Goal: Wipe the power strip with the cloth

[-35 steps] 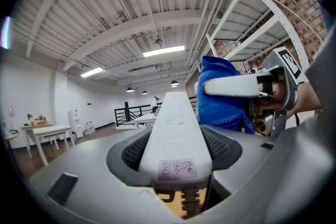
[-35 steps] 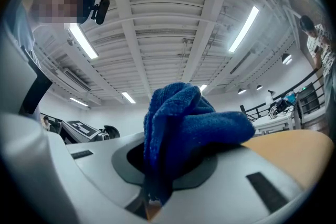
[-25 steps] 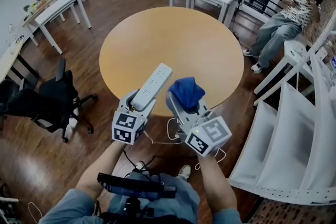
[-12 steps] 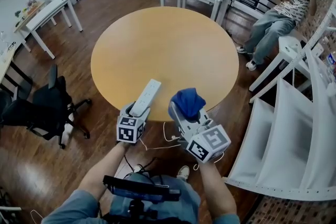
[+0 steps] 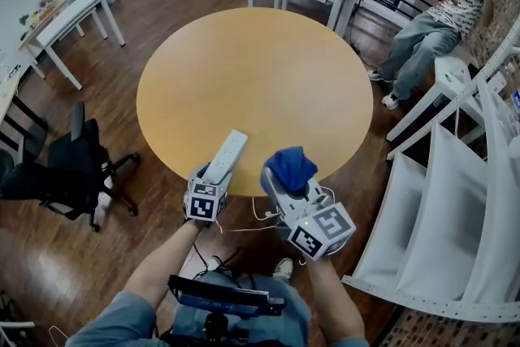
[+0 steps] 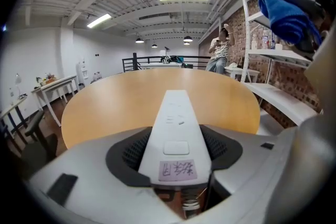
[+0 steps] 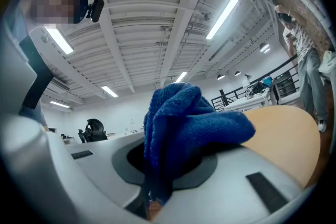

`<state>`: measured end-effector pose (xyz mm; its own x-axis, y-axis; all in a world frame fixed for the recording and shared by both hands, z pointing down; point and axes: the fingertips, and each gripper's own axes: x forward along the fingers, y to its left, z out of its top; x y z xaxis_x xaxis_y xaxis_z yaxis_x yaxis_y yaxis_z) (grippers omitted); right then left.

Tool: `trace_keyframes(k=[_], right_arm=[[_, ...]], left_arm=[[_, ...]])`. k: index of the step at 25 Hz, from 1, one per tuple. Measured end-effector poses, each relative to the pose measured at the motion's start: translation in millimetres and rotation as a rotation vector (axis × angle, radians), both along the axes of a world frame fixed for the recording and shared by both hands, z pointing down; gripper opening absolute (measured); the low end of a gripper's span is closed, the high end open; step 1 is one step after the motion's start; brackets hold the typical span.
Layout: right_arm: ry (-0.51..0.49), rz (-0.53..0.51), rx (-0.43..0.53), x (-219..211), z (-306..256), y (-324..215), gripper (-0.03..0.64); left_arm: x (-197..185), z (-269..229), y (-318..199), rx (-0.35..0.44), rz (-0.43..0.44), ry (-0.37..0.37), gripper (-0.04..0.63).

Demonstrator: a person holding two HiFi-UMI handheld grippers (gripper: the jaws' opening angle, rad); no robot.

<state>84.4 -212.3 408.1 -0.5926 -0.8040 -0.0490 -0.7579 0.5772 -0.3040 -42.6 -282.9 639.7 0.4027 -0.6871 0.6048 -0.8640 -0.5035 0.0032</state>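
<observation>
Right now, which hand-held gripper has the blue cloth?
The right hand-held gripper, clamped on the blue cloth; the left hand-held gripper grips the white power strip instead.

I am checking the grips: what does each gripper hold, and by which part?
The left gripper holds the power strip by its cord end. The right gripper holds the blue cloth by a bunched part; the rest sticks out.

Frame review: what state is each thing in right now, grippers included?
left gripper: shut on the power strip's near end.
power strip: held socket face up, pointing out over the near edge of the table; contact with the table unclear.
right gripper: shut on the cloth.
cloth: bunched up, apart from the power strip, wiping not yet begun.
</observation>
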Motion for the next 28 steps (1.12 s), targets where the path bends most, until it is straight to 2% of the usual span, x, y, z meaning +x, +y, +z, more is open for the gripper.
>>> trace_keyframes(k=[3, 14, 16, 18, 23, 28], right_arm=[[-0.005, -0.004, -0.013, -2.6, 5.7, -1.6, 0.061], [-0.024, -0.013, -0.022, -4.4, 8.9, 0.3, 0.061], [-0.026, -0.017, -0.018, -4.8, 8.9, 1.7, 0.061], [-0.027, -0.022, -0.013, -6.7, 7.8, 3.6, 0.061], [-0.028, -0.039, 0.003, -17.2, 1.0, 9.3, 0.061], [-0.026, -0.060, 0.028, -27.4, -10.6, 15.7, 0.062]], left_arm=[[-1.3, 7.0, -1.2, -0.009, 0.007, -0.021, 0.285], [3.4, -24.5, -13.9, 0.097, 0.020, -0.025, 0.296], [3.3, -36.0, -14.6, 0.127, 0.017, -0.011, 0.263], [4.8, -50.1, -12.8, 0.157, 0.024, 0.017, 0.187], [10.2, -93.1, -2.1, 0.253, 0.058, 0.092, 0.077], [12.9, -152.0, 10.3, 0.377, 0.081, 0.159, 0.050]])
